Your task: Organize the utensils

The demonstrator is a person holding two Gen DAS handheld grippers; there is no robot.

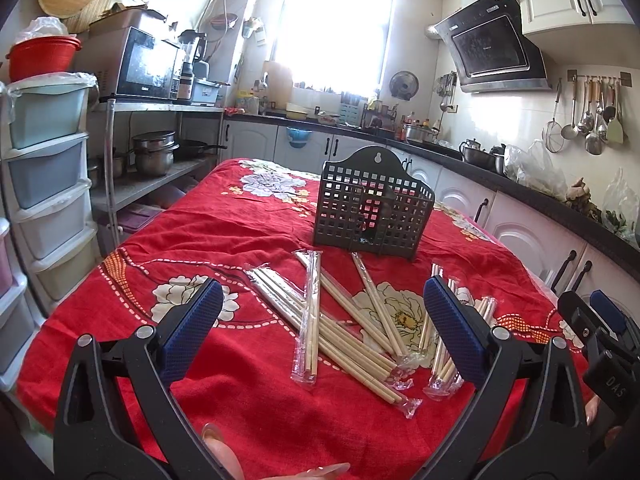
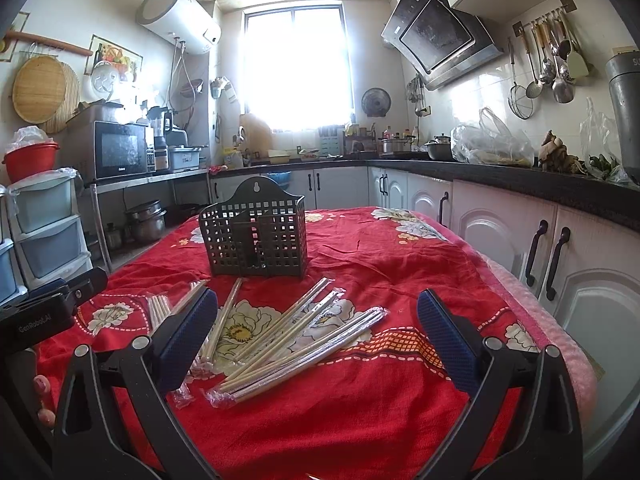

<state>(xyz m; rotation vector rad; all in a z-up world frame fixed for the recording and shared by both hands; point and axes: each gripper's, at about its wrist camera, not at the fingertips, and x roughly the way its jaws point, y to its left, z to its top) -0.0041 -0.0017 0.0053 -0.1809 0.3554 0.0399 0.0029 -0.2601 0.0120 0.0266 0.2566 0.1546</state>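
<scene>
Several pairs of wooden chopsticks in clear plastic sleeves (image 1: 344, 320) lie scattered on a red floral tablecloth (image 1: 200, 240); they also show in the right wrist view (image 2: 288, 344). A dark grid-walled utensil holder (image 1: 374, 208) stands upright behind them, also in the right wrist view (image 2: 256, 236). My left gripper (image 1: 324, 332) is open and empty, held above the near side of the pile. My right gripper (image 2: 318, 332) is open and empty, also above the pile. The right gripper shows at the right edge of the left wrist view (image 1: 600, 332); the left gripper shows at the left edge of the right wrist view (image 2: 52, 312).
Kitchen counter with white cabinets (image 2: 500, 232) runs along the right of the table. A metal shelf with pots (image 1: 156, 156) and plastic drawers (image 1: 48, 168) stand to the left. The table's right edge (image 2: 532, 320) is close to the cabinets.
</scene>
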